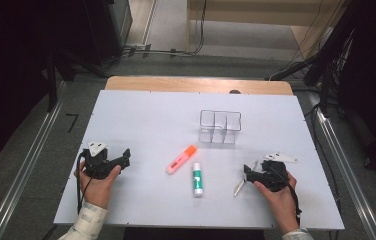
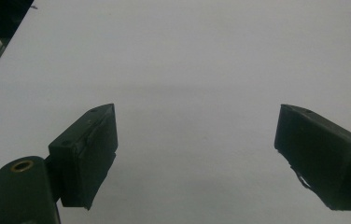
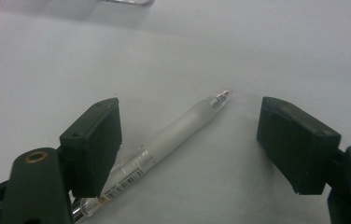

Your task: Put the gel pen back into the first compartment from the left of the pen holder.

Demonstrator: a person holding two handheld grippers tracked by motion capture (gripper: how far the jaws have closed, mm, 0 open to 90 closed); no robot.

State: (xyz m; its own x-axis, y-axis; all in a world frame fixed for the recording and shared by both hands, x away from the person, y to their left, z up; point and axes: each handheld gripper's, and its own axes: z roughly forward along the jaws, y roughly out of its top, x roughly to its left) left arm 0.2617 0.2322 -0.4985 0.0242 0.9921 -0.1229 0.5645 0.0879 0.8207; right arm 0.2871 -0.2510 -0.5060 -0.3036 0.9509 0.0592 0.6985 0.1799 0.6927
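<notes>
Pen [image 3: 164, 140] is the target, and it's on my right side. In the high view it lies on the white table [image 1: 141, 120] just ahead of my right gripper [image 1: 250, 172], well apart from my left gripper [image 1: 121, 159], so the right hand is the nearer one by far.

Long axis: in the right gripper view the pen runs diagonally, tip up and to the right, barrel end low and left, passing just beside or under the left jaw. It isn't centred between the jaws and it isn't square to them either; the axis crosses the gap at a slant. My read is that I need to turn the wrist or shift sideways so the jaws close across the barrel, not along it.

Right gripper: jaws stand wide, pads clear of the pen, nothing clamped. The barrel looks very close to the left jaw, but I can't tell whether it touches.

Left gripper [image 2: 197, 154]: jaws wide apart over bare table, holding nothing, touching nothing.

Other items, not in the way: orange highlighter [image 1: 181, 159] and glue stick [image 1: 197, 179] lie mid-table between my hands, apart from the pen. Clear compartment organizer [image 1: 220, 127] stands farther back, beyond all three.
</notes>
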